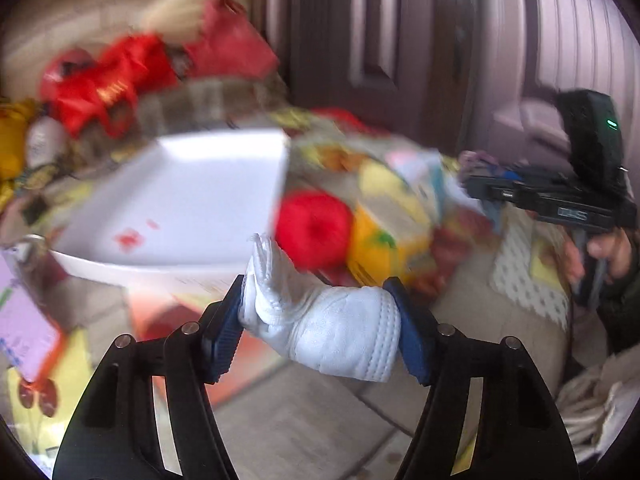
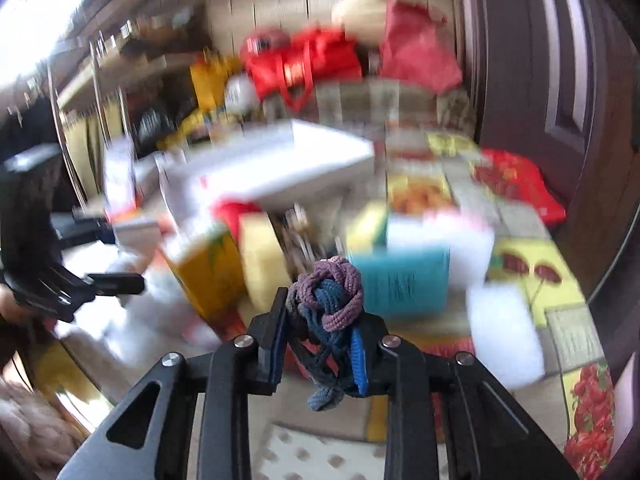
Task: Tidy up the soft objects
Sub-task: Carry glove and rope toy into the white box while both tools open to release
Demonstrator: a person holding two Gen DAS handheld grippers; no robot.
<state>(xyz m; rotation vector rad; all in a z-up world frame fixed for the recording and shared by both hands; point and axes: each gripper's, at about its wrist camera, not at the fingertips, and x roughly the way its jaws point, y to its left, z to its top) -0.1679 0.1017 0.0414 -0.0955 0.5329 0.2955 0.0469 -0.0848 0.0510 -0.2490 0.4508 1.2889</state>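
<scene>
White cotton is filling my left gripper (image 1: 320, 326): I am clamping a white glove (image 1: 324, 330) between its two blue pads, jaws closed on the cuff end. The glove's long axis is running roughly sideways across the jaws, with the stitched cuff at the right pad and the limp fingers sticking up and to the left, past the left pad.

Only the left wrist view is showing the glove. In it I am also seeing a white tray (image 1: 188, 204) straight ahead and slightly left, a red ball of yarn (image 1: 314, 230) just beyond the glove's fingertips, and my right gripper (image 1: 484, 194) far off to the right, well apart from the left one.

Only the right wrist view is showing what the right gripper (image 2: 320, 344) is carrying: a knotted bundle of purple and navy cord (image 2: 326, 300), pinched between closed jaws. The bundle is standing upright, its rounded knot above the fingertips and a loose tail dangling below them.

Ahead of both grippers, a cluttered surface is spreading out under a patterned cloth (image 2: 532, 268), crowded with yellow sponges (image 2: 262, 256), a teal block (image 2: 400, 284) and red bags (image 2: 304, 62). A dark door (image 2: 560, 80) is bounding the right side. Both views are blurred. Below the left gripper there is pale tiled floor (image 1: 312, 420).
</scene>
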